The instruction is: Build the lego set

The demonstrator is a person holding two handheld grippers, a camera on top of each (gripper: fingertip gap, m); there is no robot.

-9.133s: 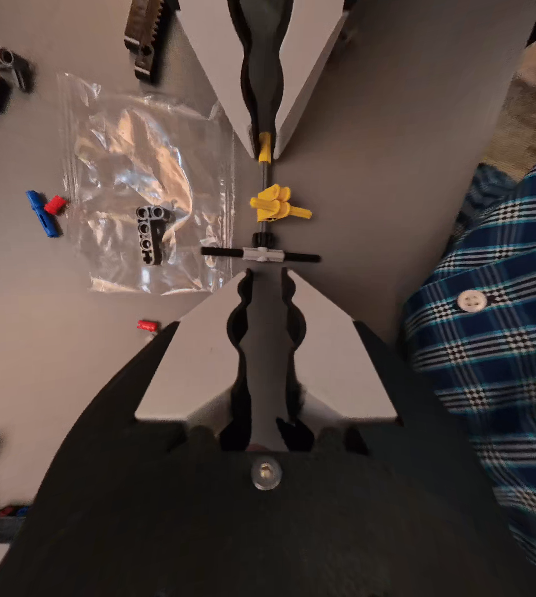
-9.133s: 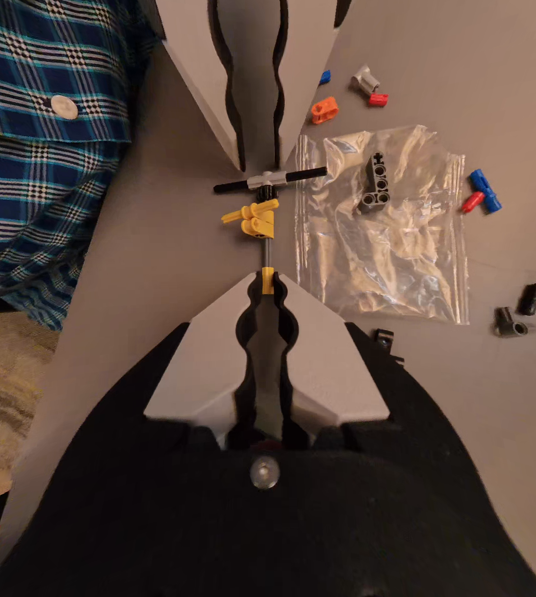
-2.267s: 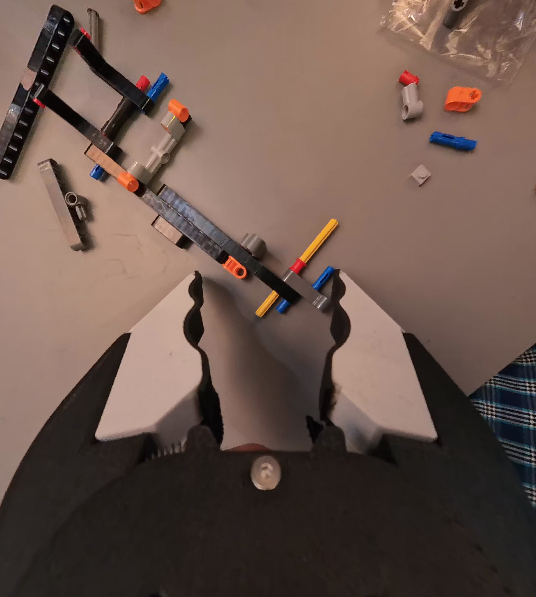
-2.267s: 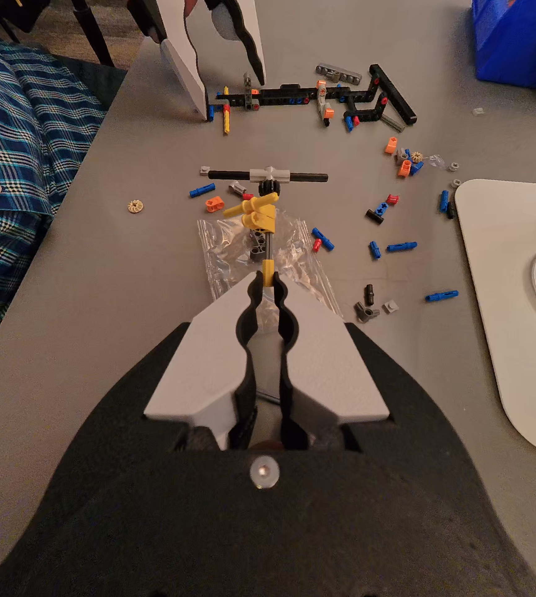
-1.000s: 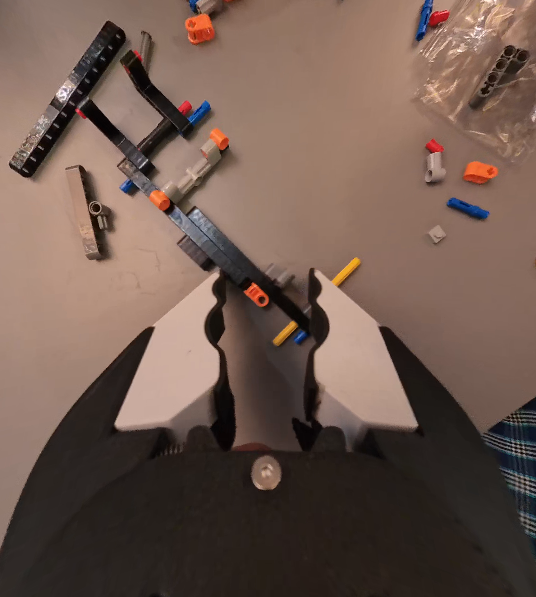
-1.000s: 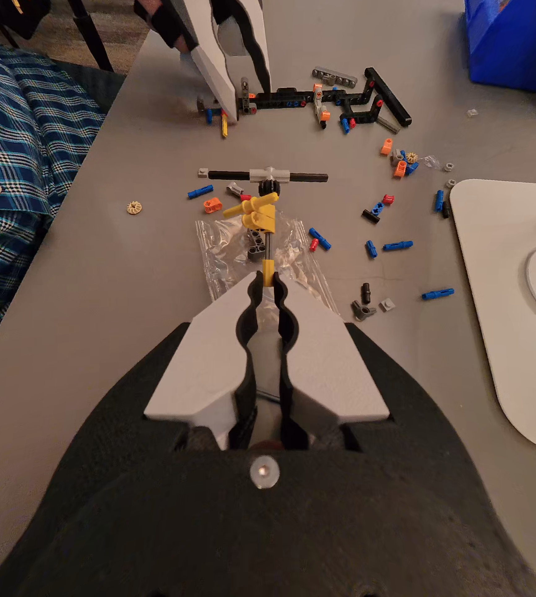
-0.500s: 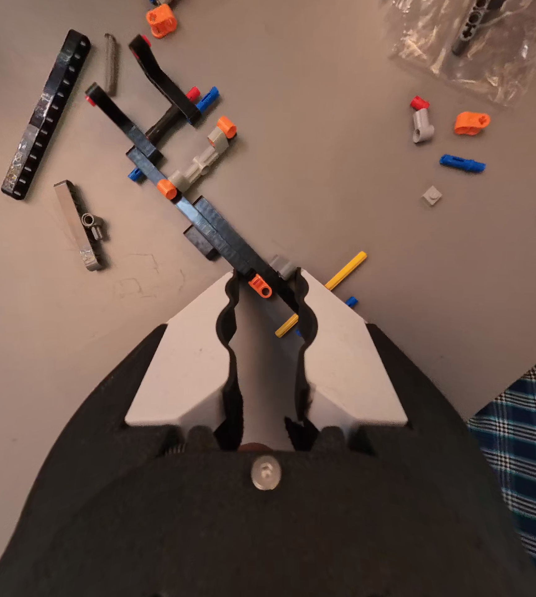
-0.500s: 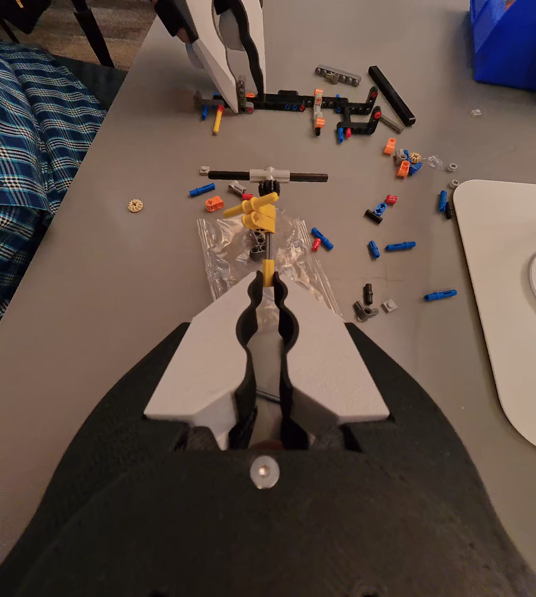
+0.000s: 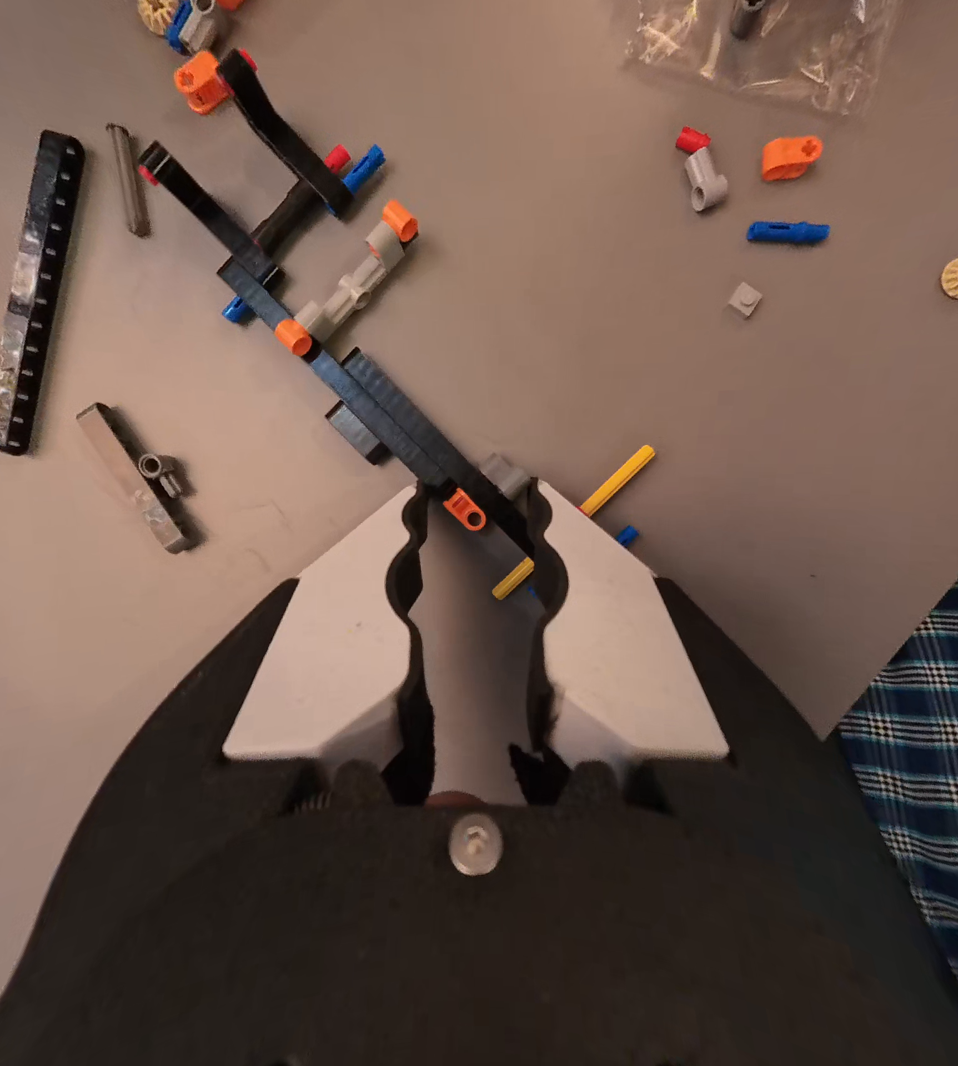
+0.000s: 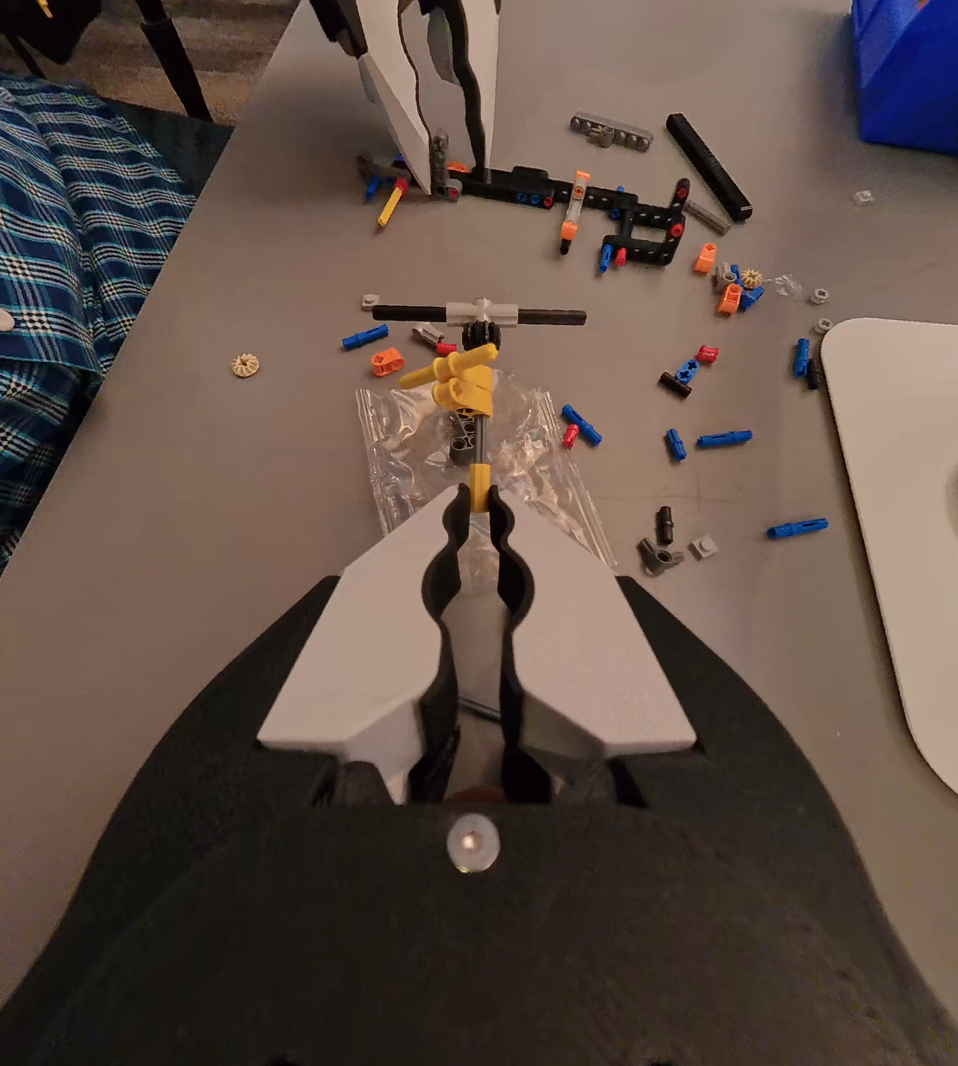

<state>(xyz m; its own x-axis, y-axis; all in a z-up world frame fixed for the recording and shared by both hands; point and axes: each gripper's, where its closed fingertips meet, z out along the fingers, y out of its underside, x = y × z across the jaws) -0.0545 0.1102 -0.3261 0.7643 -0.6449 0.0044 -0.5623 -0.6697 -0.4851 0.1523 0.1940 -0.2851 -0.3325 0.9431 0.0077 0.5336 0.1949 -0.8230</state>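
In the left wrist view my left gripper [image 9: 473,496] is shut on the near end of the black beam frame [image 9: 384,404]. The frame lies diagonally on the grey table and carries orange, grey, blue and red pieces. A yellow axle [image 9: 618,479] sticks out by the right finger. In the right wrist view the left gripper [image 10: 453,173] stands over that frame [image 10: 528,187] at the far side. My right gripper [image 10: 476,496] is shut on the yellow end of an axle assembly [image 10: 468,386]. The assembly has yellow connectors, a black gear and a grey-and-black crossbar [image 10: 482,314], and it is held above the table.
A long black beam [image 9: 32,288] and a grey beam [image 9: 130,473] lie apart from the frame. A plastic bag [image 10: 407,450] lies under the held assembly, with several small loose pieces around it. A white board [image 10: 915,461] is on the right, a blue bin [image 10: 938,69] at the far right, and a person's plaid shirt [image 10: 32,231] at the left table edge. Tip to tip, the grippers are about 25 cm apart.
My left gripper came off the axle assembly, moved to the black frame and closed on its near end. The frame has shifted and come away from the long black beam. The right gripper keeps its hold.
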